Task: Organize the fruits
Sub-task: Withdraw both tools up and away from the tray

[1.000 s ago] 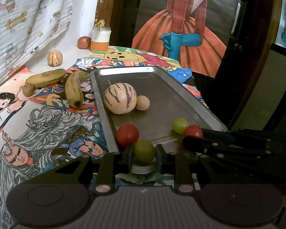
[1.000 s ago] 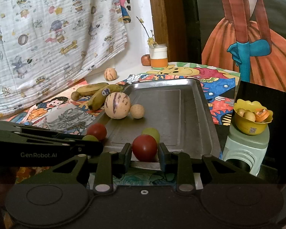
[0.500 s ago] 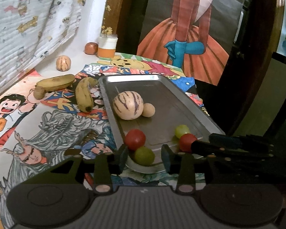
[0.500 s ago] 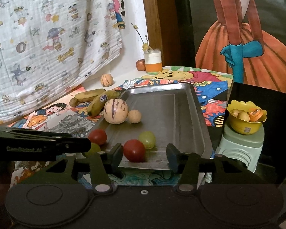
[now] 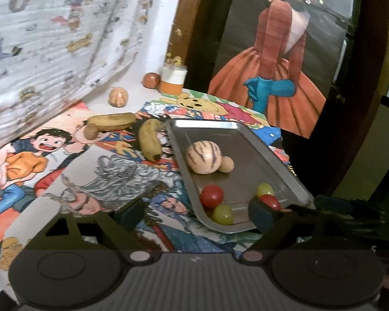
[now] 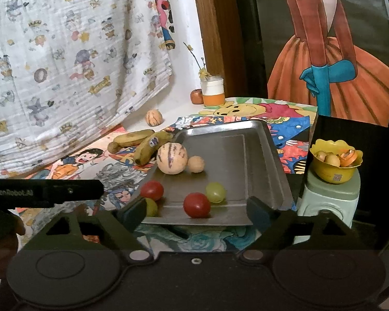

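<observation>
- The bench [image 6: 168,108] carries a cartoon-print cover, and on it lies the metal tray [image 6: 256,160], the biggest of the task's things; it lies in front of both tools.
- Left tool [image 5: 198,213]: its jaws have just been opening and now stand wide apart. The green grape [image 5: 222,214] that sat between the pads a second ago now rests free on the tray's near edge, touched by neither pad.
- Right tool [image 6: 195,211]: its jaws have likewise just been opening and are apart. The red tomato [image 6: 196,204] once pinched between them now sits loose on the tray, with clear gaps either side.
- My reading: both fruits are delivered, both tools are empty, and each is free to fetch another piece.
- On the tray, counted: one striped melon [image 6: 172,158], one small tan fruit [image 6: 196,164] touching it, two red tomatoes and two green grapes.
- Still on the bench beside the tray, judged as left to sort: two bananas [image 6: 150,146], one small brown fruit [image 6: 113,147] at their end, one small striped fruit [image 6: 153,117] and one reddish apple [image 6: 196,96] next to a jar [image 6: 213,91] by the wall.
- A yellow bowl [image 6: 333,172] of scraps stands apart at the right, off the bench.
</observation>
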A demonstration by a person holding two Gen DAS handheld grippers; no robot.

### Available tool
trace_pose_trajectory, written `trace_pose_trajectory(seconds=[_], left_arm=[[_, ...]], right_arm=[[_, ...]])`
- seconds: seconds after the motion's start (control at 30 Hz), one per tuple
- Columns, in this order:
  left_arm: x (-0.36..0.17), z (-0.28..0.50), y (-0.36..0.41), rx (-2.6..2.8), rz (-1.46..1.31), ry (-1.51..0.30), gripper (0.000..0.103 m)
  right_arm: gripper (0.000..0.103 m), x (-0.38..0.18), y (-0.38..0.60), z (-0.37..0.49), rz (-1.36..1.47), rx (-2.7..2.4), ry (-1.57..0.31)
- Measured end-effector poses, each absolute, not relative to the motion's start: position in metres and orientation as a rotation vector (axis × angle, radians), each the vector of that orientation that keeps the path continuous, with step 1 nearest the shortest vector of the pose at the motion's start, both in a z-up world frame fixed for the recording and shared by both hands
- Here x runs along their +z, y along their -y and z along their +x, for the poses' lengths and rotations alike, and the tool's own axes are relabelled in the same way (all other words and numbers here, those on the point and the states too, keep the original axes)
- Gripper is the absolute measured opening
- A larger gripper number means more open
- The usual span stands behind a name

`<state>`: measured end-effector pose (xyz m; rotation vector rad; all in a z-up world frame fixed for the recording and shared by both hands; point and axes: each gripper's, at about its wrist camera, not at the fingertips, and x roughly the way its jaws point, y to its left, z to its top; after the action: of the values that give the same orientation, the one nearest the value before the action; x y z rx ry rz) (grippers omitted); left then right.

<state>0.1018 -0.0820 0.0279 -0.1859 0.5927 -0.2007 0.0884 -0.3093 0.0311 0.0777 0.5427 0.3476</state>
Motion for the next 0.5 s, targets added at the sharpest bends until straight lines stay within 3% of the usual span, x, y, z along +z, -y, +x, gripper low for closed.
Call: trace_pose_trajectory(seconds=[0.1,0.5], left_arm=[[0.03,0.096,0.074,-0.18,-0.206,-0.583,0.103],[0.031,0.073,0.049,-0.139,-0.235,-0.587,0.103]], right_arm=[[0.102,0.034,0.309,0.083,0.105,0.356,-0.547],[0.102,0.041,0.293,0.061,0.105,0.378,-0.582]])
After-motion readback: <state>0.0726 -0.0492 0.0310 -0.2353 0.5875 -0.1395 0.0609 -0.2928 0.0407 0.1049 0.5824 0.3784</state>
